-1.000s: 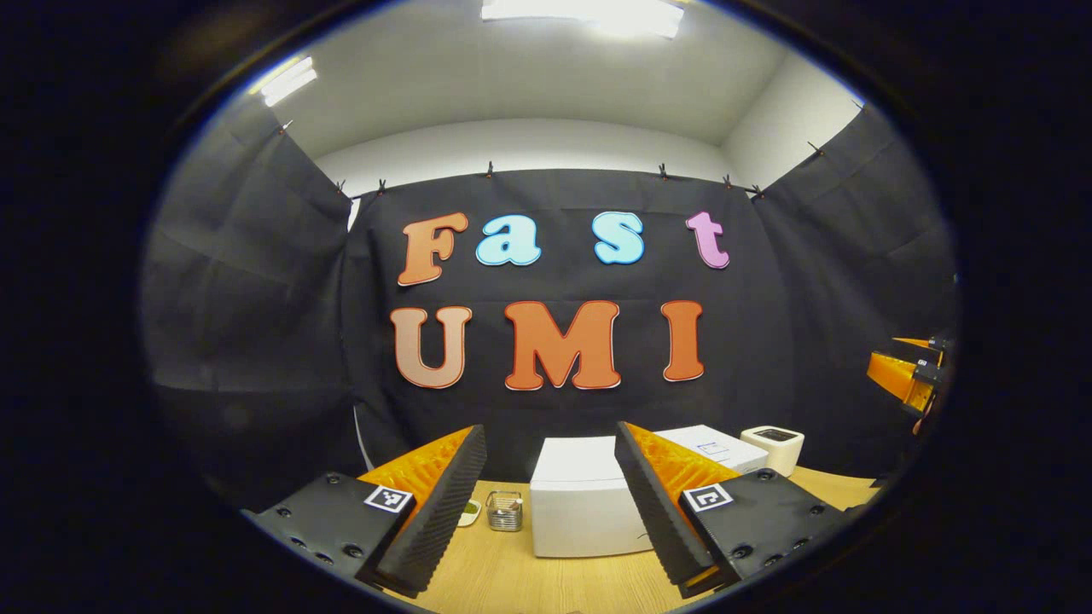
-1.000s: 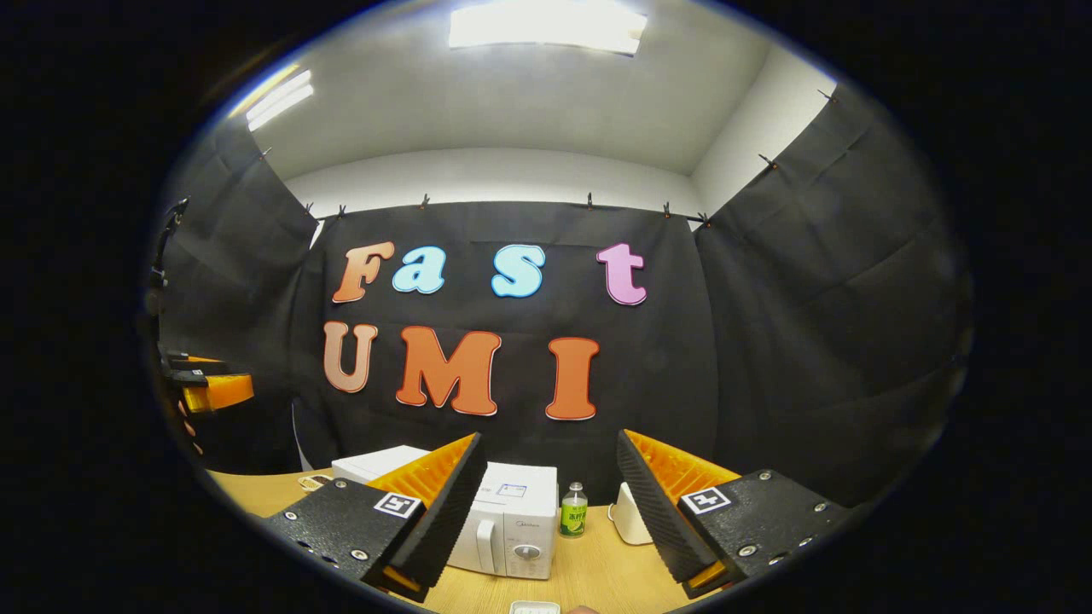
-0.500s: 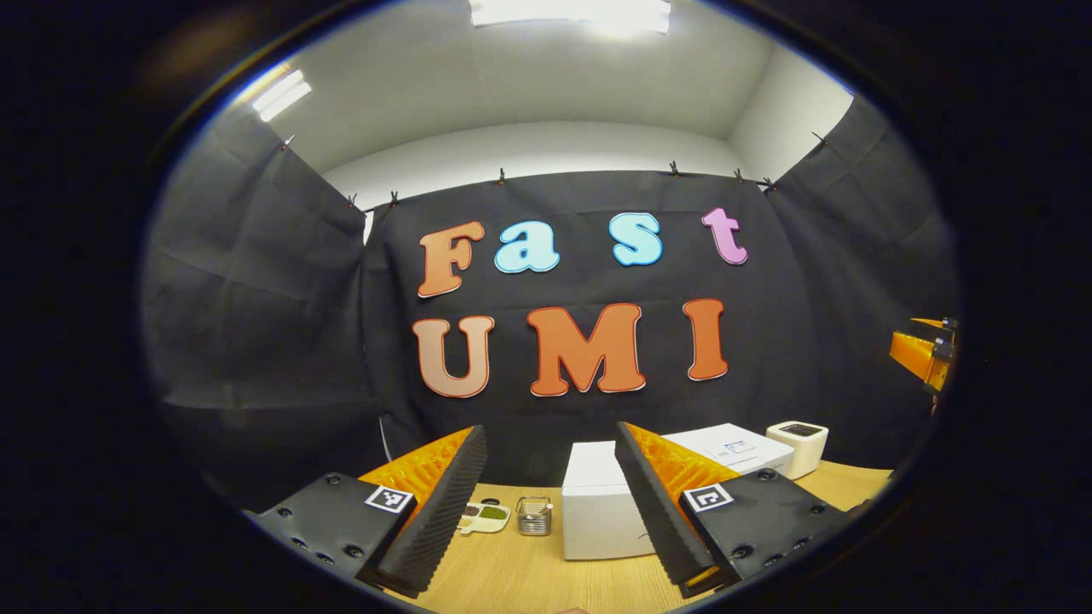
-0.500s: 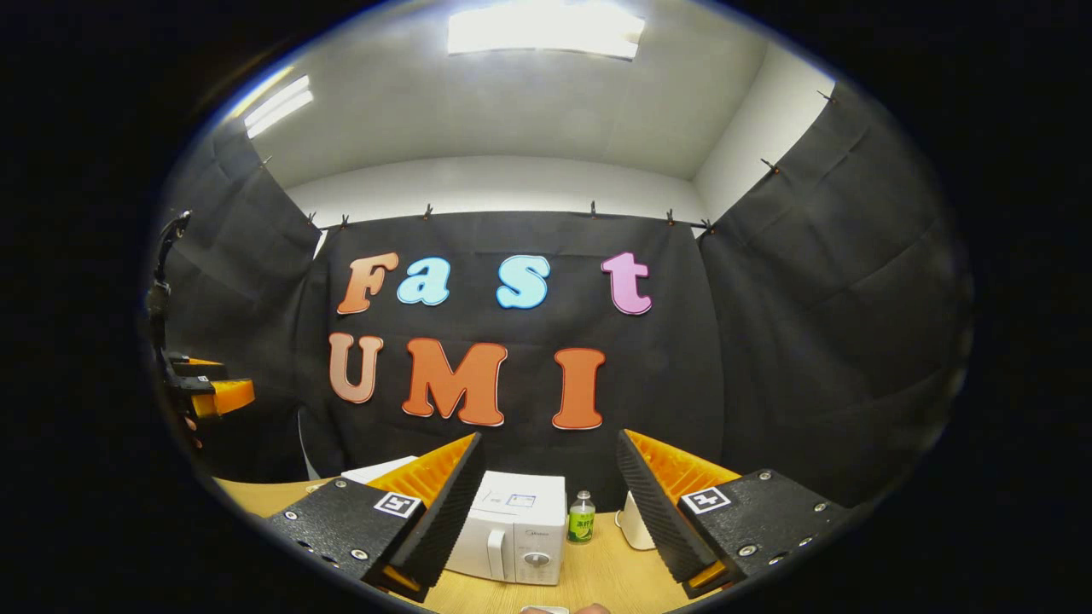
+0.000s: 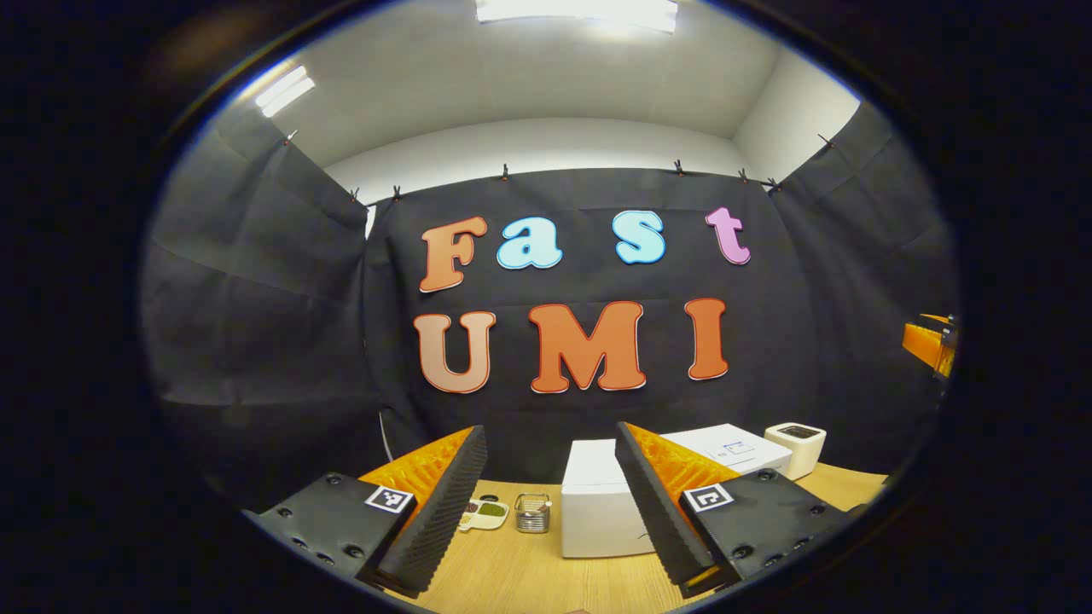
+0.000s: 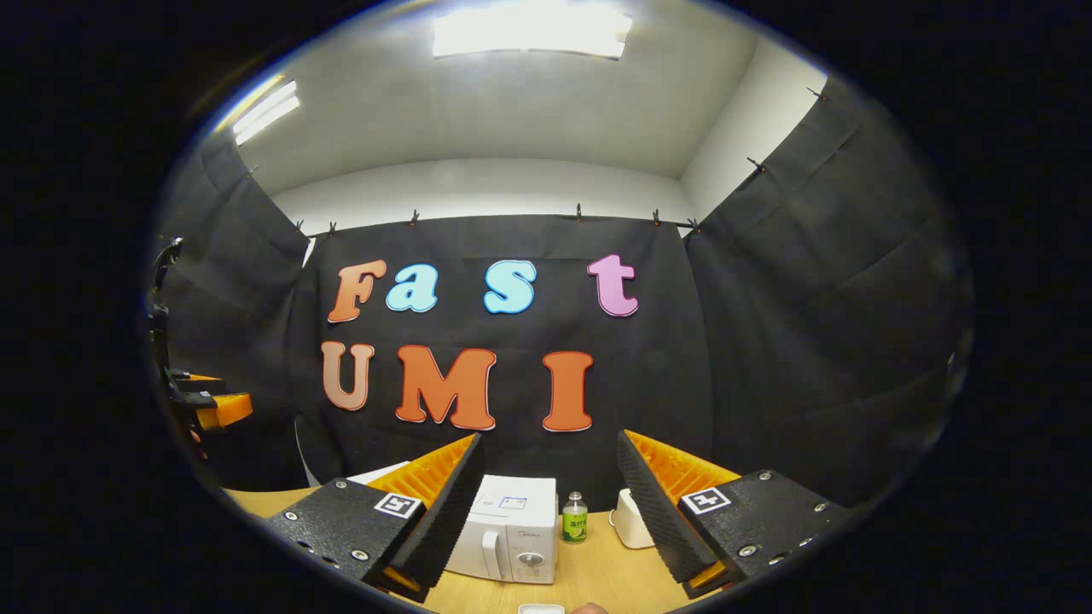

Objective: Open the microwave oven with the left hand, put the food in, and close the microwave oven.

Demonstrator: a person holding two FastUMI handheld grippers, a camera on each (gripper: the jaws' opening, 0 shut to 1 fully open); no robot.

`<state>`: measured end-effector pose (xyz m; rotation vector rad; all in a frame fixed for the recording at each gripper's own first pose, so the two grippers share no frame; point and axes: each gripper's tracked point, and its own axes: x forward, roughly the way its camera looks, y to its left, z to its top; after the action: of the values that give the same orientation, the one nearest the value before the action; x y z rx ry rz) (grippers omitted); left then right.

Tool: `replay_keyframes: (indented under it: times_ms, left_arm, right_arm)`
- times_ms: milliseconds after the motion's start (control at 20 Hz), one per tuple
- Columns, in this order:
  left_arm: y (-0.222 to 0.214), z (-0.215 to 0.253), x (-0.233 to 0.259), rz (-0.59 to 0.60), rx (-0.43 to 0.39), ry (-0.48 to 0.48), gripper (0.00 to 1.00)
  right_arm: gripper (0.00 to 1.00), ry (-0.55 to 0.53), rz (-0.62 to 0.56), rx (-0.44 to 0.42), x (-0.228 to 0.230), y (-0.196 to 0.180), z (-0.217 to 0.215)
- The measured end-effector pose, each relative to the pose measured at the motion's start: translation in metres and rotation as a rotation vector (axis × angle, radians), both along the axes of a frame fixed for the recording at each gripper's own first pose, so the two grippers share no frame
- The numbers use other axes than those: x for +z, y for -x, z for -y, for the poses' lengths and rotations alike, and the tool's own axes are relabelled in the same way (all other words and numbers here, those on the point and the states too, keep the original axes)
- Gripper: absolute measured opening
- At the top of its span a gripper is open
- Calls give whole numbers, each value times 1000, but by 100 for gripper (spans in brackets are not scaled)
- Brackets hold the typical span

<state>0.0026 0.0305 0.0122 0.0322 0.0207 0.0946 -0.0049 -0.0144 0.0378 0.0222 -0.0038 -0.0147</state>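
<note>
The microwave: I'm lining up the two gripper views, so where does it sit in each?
Left gripper view: the microwave stands low, right of centre, showing a plain white side, partly behind the left gripper's right finger.
Right gripper view: it stands low, just left of centre, door, handle and dial facing the camera, beside the right gripper's left finger.
Shared landmark: the wooden table it stands on.

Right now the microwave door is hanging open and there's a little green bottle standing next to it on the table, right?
Not quite. The microwave door is shut, its handle flat against the front, as the right gripper view shows. The rest holds: a little green bottle stands next to it on the table.
</note>
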Motion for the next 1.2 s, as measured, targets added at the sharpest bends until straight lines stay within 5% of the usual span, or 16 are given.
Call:
replay_keyframes:
  times_ms: [500, 700, 1200]
  left_arm:
    - [-27, 102, -64, -34, -134, 65, 97]
    - [-38, 155, -103, -65, -211, 71, 98]
    - [-68, 265, -203, -155, -306, 54, 99]
  right_arm:
    - [95, 57, -30, 22, -27, 15, 23]
    - [95, 56, -45, -60, -50, 26, 45]
    - [95, 52, -32, -73, -66, 45, 73]
